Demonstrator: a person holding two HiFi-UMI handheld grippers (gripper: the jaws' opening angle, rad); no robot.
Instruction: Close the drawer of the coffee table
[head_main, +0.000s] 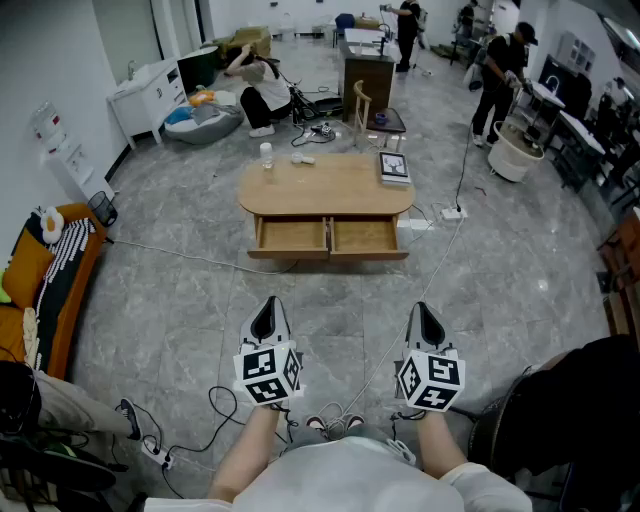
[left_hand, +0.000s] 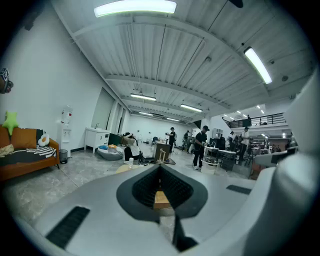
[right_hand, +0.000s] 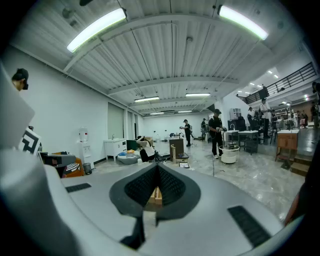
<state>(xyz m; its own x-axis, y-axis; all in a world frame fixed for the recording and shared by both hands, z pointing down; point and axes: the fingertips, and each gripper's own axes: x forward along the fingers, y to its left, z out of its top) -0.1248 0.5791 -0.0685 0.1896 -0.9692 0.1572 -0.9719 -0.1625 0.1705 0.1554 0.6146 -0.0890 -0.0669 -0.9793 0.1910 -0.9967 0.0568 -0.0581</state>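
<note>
A low wooden coffee table (head_main: 325, 190) stands ahead on the grey floor. Two drawers are pulled out side by side at its front, the left drawer (head_main: 291, 237) and the right drawer (head_main: 366, 238), both looking empty. My left gripper (head_main: 268, 311) and right gripper (head_main: 428, 316) are held near my body, well short of the table, both shut with nothing between the jaws. Through the narrow gap of each gripper view only a sliver of the wooden table (left_hand: 161, 199) (right_hand: 154, 196) shows.
On the tabletop sit a bottle (head_main: 266, 152) and a book (head_main: 394, 167). A white cable (head_main: 440, 250) crosses the floor from a power strip (head_main: 453, 212). An orange sofa (head_main: 40, 285) is at the left. People work further back, and one sits on the floor (head_main: 262, 88).
</note>
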